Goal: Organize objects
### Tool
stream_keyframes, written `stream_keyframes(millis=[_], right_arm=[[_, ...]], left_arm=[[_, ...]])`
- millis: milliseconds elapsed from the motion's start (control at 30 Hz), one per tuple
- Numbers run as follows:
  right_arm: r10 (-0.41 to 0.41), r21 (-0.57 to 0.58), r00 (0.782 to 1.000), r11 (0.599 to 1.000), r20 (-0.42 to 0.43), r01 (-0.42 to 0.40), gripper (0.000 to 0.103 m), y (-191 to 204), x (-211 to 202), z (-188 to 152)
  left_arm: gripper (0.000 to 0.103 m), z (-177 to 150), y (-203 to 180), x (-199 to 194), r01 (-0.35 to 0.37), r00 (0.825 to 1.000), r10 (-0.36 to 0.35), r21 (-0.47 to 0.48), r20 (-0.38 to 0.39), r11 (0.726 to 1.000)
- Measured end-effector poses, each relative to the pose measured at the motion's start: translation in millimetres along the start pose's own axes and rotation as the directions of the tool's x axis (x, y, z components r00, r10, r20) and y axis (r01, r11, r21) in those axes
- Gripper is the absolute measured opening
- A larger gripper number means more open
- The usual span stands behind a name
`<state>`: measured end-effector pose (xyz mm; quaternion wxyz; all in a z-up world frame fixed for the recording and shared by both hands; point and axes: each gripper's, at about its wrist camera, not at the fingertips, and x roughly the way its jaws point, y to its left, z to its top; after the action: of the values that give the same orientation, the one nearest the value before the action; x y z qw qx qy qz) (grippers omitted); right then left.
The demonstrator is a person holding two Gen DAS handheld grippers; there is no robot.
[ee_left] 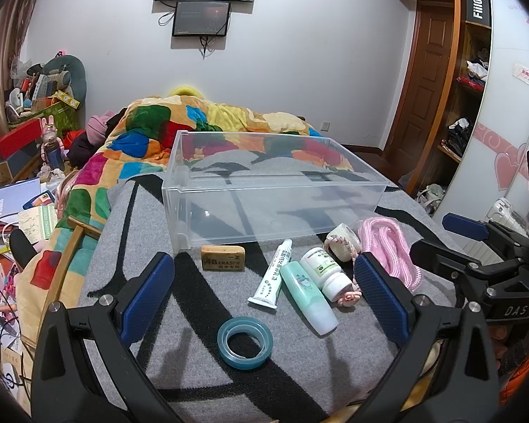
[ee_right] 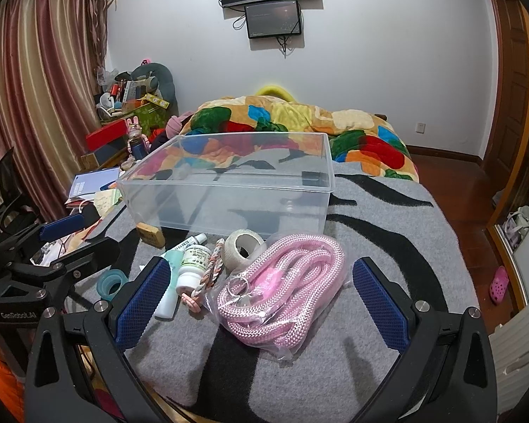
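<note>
clear bin (ee_left: pixel 275 190) behind eraser (ee_left: pixel 223 257) (touching), tube (ee_left: pixel 271 275).

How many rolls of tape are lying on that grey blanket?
2. The translucent blue tape roll lies nearest, in front of the tubes. The white fabric tape roll sits by the clear plastic bin, beside the bagged pink rope. None seem hidden.
</note>
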<state>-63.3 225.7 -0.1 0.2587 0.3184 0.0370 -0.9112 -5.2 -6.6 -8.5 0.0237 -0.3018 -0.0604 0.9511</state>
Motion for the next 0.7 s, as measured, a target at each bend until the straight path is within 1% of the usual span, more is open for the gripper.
stream_keyframes(millis=[700], right_arm=[[0.016, 0.0, 1.0, 1.0, -0.005, -0.016, 0.103, 4.5, -0.2, -1.2]], left_arm=[[0.103, -0.1, 0.8, 0.1, 0.001, 1.0, -0.001, -0.002, -0.001, 1.0]])
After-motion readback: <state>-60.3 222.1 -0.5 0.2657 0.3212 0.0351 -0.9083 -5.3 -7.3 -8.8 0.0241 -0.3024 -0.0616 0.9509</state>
